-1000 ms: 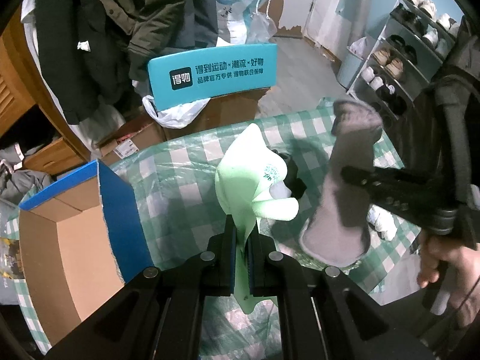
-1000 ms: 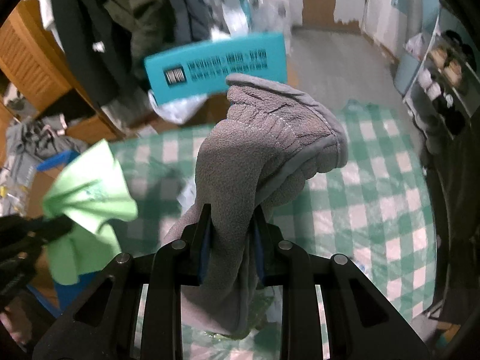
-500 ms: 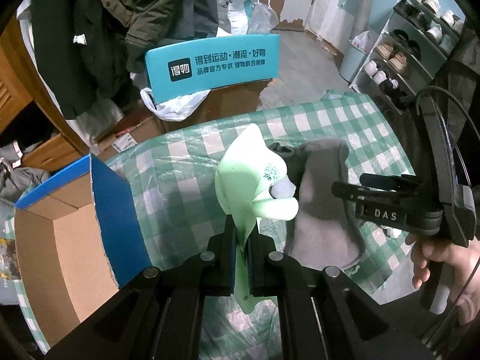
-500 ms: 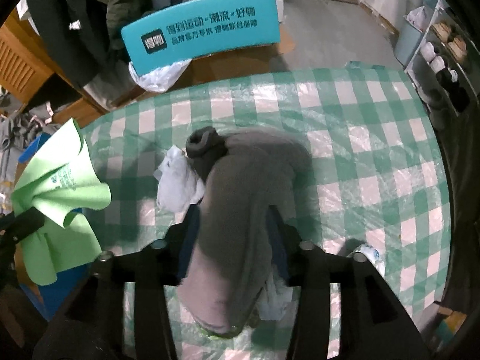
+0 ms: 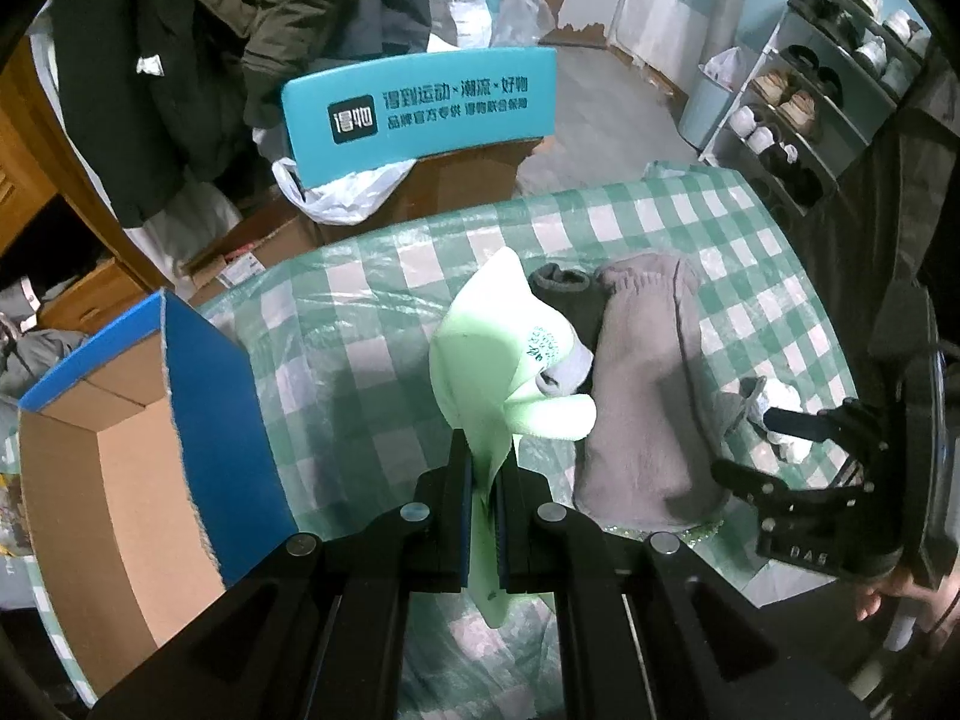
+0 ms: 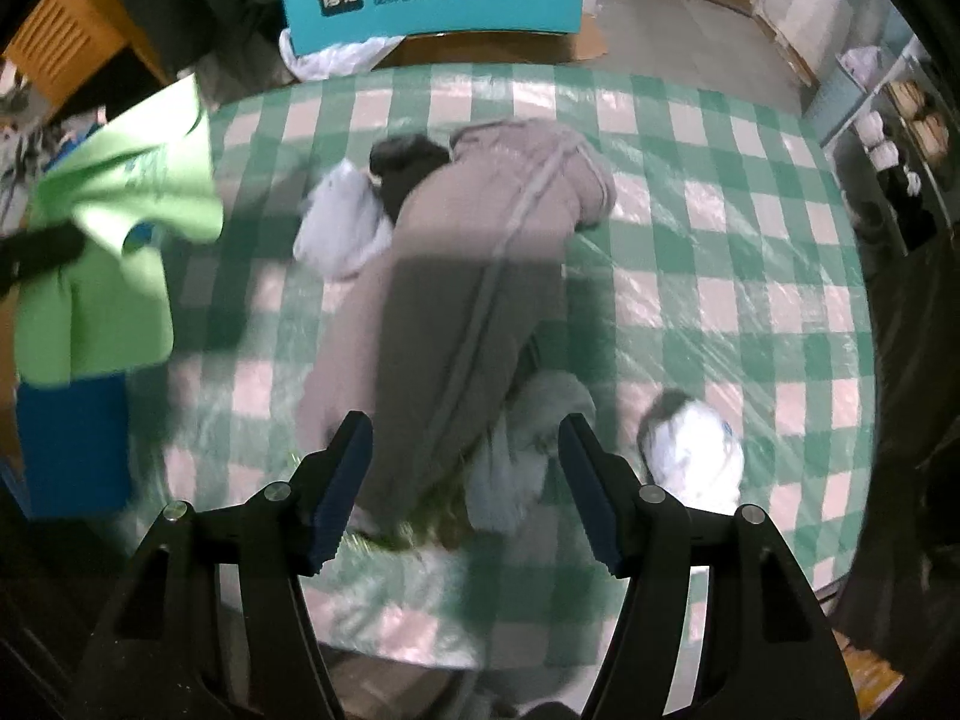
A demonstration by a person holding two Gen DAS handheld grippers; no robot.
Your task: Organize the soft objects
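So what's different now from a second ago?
The right gripper brought the grey sock down onto the checked tablecloth and let go; its jaws have just been opening and now stand apart over it. The left gripper stayed clamped on the green cloth.

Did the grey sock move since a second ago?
Yes. The grey sock has gone from hanging upright in the right gripper to lying flat on the checked tablecloth; the jaws have just been opening and no longer press it.
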